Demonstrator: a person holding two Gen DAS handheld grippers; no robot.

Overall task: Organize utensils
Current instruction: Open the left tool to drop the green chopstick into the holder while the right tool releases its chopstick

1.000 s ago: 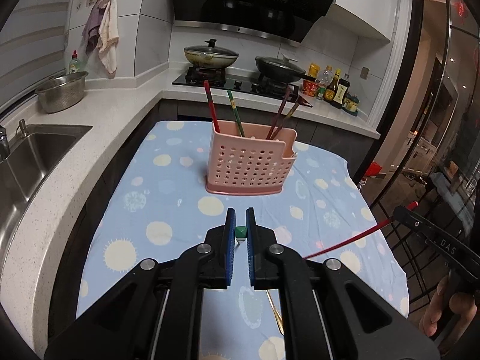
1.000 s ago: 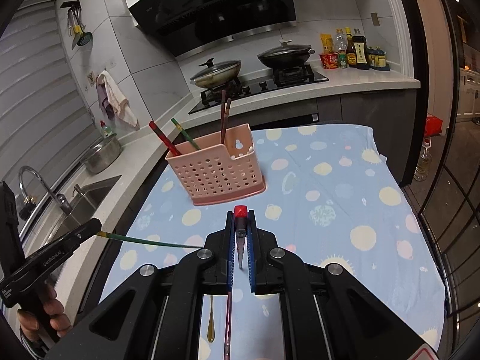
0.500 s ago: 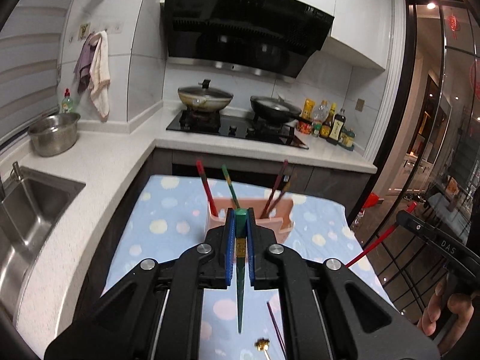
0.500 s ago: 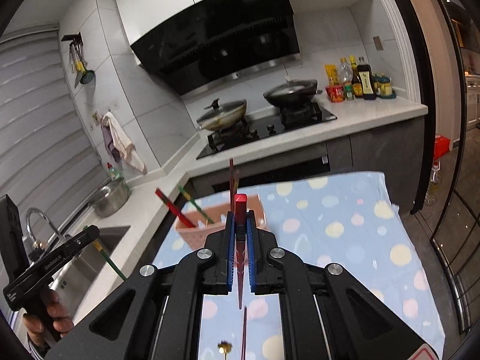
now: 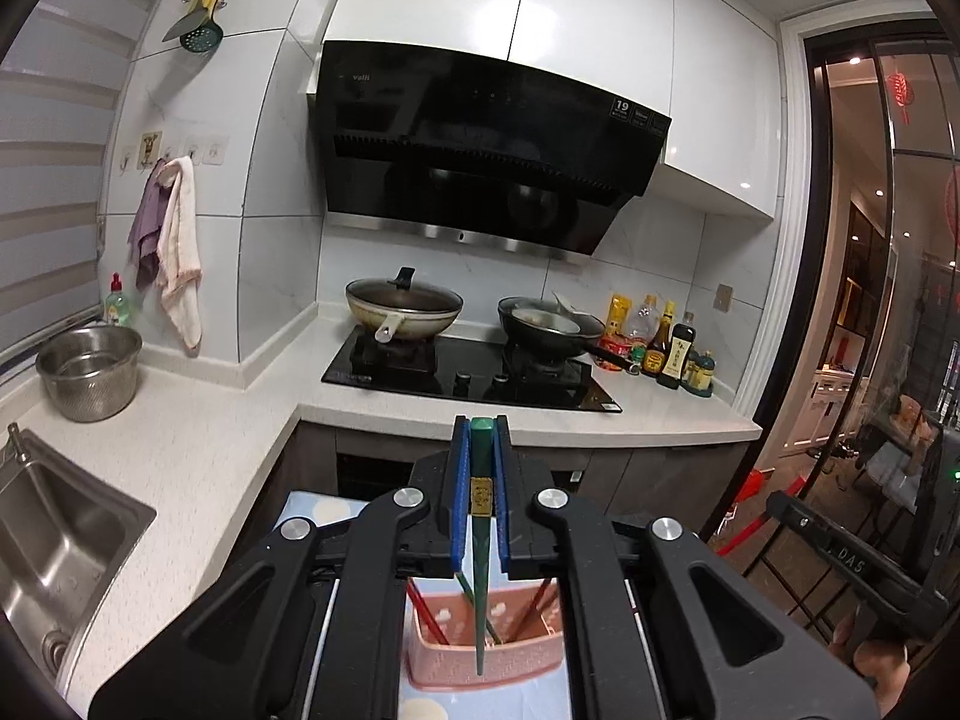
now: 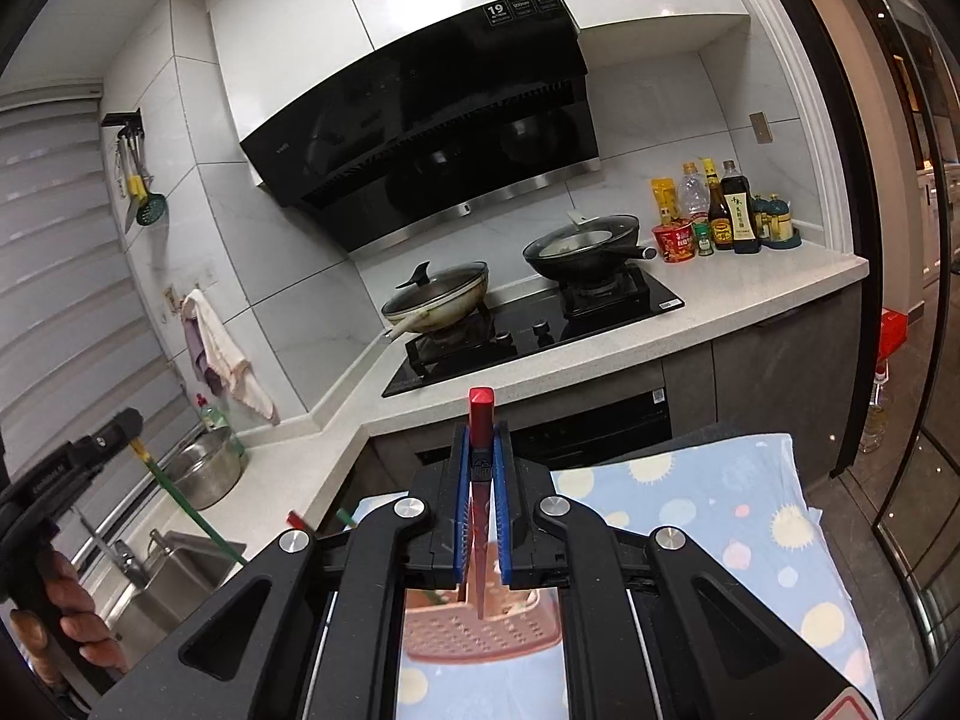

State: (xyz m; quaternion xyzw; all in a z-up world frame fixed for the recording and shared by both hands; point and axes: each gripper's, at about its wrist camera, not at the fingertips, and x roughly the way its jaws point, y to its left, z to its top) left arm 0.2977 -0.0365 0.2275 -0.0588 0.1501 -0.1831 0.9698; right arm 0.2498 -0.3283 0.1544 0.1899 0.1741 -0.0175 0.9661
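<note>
A pink basket holds several chopsticks. Directly above it, the left gripper clamps a green chopstick and the right gripper clamps a red chopstick, tips pointing down.

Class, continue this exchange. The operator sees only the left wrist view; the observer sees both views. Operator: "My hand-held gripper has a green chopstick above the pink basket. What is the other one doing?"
Observer: The right hand-held gripper is shut on a red chopstick, gripped just below its top end.
Operator: Which way does it hang?
Observer: Tip down, and the tip lines up with the pink utensil basket below it.
Operator: How does my chopstick look from that side?
Observer: The green chopstick slants down from the left hand-held gripper toward the basket. Its lower end is hidden behind the right one's frame.
</note>
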